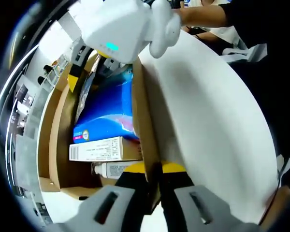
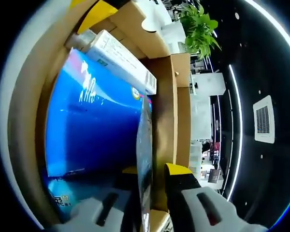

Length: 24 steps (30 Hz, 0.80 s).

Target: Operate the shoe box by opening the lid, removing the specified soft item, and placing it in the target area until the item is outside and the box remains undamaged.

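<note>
The brown cardboard shoe box (image 1: 53,145) stands open, its white lid (image 1: 212,125) swung up to the right. My left gripper (image 1: 152,176) is shut on the lid's edge. Inside lie a blue soft pack (image 1: 106,108), a white barcoded carton (image 1: 96,150) and a tube (image 1: 111,169). My right gripper (image 1: 87,72) reaches into the box from the top. In the right gripper view the blue soft pack (image 2: 92,121) lies against the box wall (image 2: 164,106), and my right gripper (image 2: 147,195) is shut on its crimped side seam. The white carton (image 2: 121,55) lies beyond the pack.
A person's dark sleeve (image 1: 246,19) crosses behind the lid. The box rests on a white tabletop (image 1: 67,210). A potted plant (image 2: 200,24) and shelves stand beyond the box's far end.
</note>
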### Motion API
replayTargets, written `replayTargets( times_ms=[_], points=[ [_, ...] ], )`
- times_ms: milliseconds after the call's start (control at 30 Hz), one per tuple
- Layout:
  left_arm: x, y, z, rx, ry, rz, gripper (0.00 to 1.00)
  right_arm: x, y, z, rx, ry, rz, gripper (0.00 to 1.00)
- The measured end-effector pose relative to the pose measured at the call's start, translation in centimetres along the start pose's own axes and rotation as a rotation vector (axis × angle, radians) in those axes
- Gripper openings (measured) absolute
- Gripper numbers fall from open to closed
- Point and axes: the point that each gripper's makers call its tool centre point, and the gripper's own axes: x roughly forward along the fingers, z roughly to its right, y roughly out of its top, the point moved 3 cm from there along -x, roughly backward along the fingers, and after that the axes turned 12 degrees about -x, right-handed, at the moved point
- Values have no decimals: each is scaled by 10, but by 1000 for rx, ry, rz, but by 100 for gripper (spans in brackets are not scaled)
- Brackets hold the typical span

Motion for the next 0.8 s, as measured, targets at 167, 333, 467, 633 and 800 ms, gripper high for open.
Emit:
replayTargets(
  times_ms=[167,333,467,633,800],
  points=[
    [0,-1,-1,-1,0,1,7,0,1,-5,9,26,11,2],
    [0,-1,1,-2,-1,2,7,-1,2,-5,37,17,20,2],
    [0,-1,-1,-3,-4,5,6,-2,2,-5,46,11,27,2],
    [0,-1,-2,-13,-4,2,6,-8,3,-2,68,-24,27,2],
    [1,0,-4,-20,-4,-5,6,-12,6,-1,78,-42,48,1]
  ],
)
